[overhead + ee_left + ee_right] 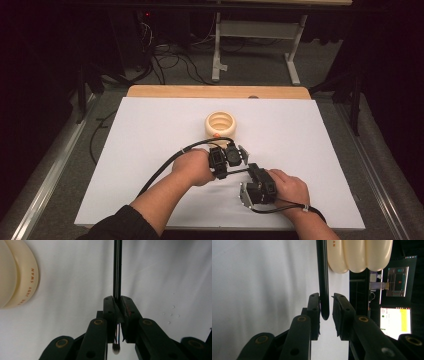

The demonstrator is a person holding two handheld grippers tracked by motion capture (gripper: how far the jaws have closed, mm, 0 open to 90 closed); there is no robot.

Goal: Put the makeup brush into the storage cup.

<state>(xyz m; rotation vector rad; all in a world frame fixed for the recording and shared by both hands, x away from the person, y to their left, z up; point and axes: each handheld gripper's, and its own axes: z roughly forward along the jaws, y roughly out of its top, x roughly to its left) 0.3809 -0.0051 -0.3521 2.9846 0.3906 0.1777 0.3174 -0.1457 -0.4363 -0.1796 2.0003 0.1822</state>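
Your left claw (117,305) pinches the brush (117,270) near its bristles, while the right claw (326,305), jaws spread, straddles its slim, light, slippery handle tip; grip there gently.

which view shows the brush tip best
The left gripper view: the brush runs through the shut left tool, bristles showing below. The right gripper view shows its dark handle end; the high view, a thin line.

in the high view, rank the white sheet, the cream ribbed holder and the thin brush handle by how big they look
1. White sheet, by far the largest.
2. Cream ribbed holder.
3. Thin brush handle, a slim dark line between the two grippers, mostly hidden.
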